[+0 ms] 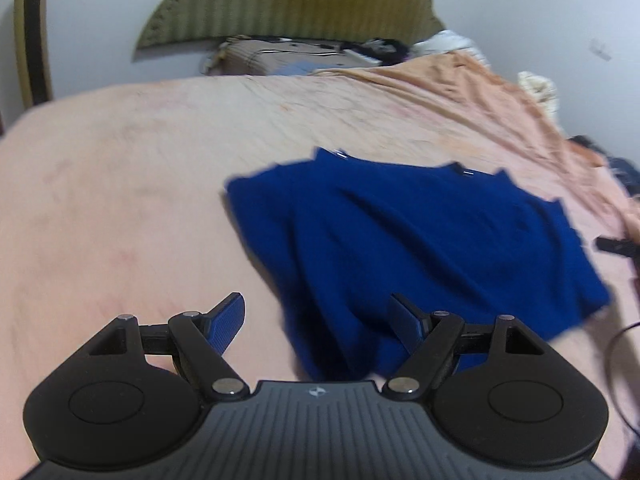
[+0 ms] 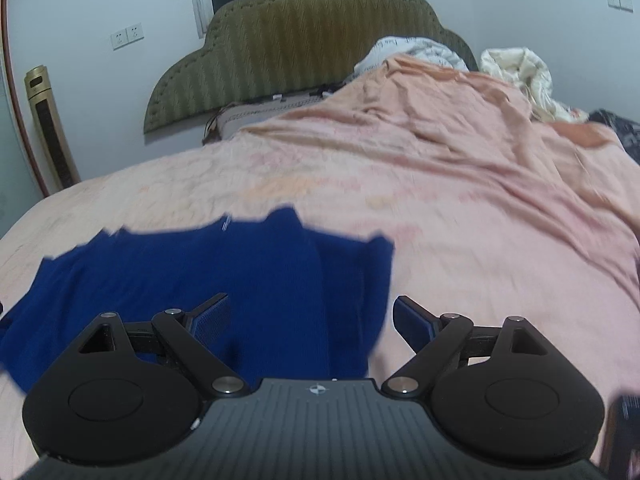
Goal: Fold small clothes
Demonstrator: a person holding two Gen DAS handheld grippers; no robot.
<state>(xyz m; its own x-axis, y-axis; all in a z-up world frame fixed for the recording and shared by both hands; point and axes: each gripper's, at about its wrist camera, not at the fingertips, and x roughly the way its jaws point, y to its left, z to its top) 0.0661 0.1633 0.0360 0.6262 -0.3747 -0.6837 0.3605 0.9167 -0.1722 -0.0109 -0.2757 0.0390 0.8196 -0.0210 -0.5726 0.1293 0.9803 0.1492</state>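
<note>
A dark blue garment lies spread on the pink bed sheet. In the left wrist view it is right of centre. My left gripper is open and empty, held just above the garment's near left edge. In the right wrist view the garment is at lower left. My right gripper is open and empty, above the garment's near right part; its left finger is over the cloth, its right finger over the sheet. A dark tip of the right gripper shows at the left view's right edge.
A green padded headboard stands at the far end. Rumpled orange bedding and white bedclothes pile at the far right. A gold tower unit stands by the left wall. A dark cable lies at the right.
</note>
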